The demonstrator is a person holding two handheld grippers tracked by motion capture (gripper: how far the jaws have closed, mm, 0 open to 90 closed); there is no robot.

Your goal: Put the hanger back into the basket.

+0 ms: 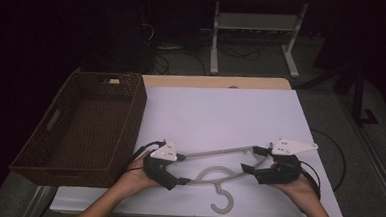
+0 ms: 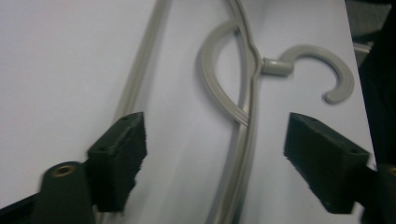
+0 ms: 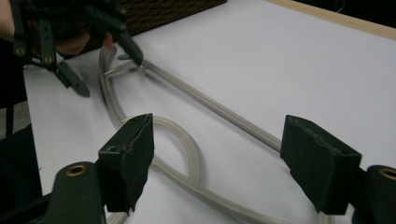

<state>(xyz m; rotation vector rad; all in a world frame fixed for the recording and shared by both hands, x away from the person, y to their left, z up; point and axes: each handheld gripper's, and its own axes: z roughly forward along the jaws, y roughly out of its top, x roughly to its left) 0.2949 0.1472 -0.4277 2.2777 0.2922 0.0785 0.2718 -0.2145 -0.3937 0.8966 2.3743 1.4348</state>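
Since the hanger (image 1: pixel 218 162) lies flat on the bench (image 1: pixel 220 115), stretched between my two tongs, I judge it light, stiff plastic, smooth and apt to slip. My left tongs (image 1: pixel 180 170) stand apart astride its one end, my right tongs (image 1: pixel 256 159) apart over the other, neither pressing on it. I'd pinch each thin arm near its tip, clear of the hook (image 1: pixel 222 200).

I look down on a white-topped table with a pale wooden far edge (image 1: pixel 217 82) in a dim room. A dark brown woven wicker basket (image 1: pixel 130 115) sits at its left. Beyond, I see a grey floor (image 1: pixel 253 66), tangled black cables (image 1: pixel 179 55) and a white metal stand's legs (image 1: pixel 215 39).
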